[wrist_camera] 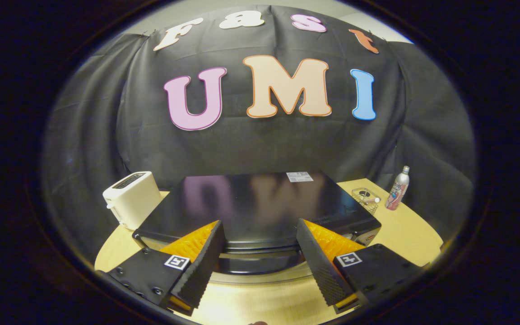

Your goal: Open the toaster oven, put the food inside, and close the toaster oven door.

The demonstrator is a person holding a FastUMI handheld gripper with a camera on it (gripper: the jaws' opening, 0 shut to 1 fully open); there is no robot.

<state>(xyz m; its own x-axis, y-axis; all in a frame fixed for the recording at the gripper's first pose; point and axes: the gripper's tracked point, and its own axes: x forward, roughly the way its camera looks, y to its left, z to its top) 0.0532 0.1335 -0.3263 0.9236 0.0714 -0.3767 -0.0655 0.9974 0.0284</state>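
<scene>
Toaster oven (260, 207) sits mid-table on the light wood table (404, 234), straight ahead of the gripper. Seen from above and in front: glossy black top panel reflecting the back wall, small white sticker (299, 176) near its rear edge. Front upper edge and what looks like a handle bar run across just between the fingers; the door face itself is mostly hidden below that edge, so I can't tell from here whether it's latched, though it looks closed.

Gripper (260, 225) is spread wide, nothing between the fingers. Both fingertips are near the oven's front top edge, left one (208, 253) over the front-left part, right one (314, 257) over the front-right. Contact with the oven unclear, probably just hovering above and in front.

White pop-up toaster (131, 198) stands just beside the oven's left rear corner, upright, slot side up.

Right of the oven: small clear container (365, 197) close to the oven's right rear corner, something small inside, too blurred to identify. Further right, a slim metal bottle (397, 188) with a printed label, upright, near the table's far right edge, apart from the container.

Black cloth backdrop (84, 149) hangs behind the table.
</scene>
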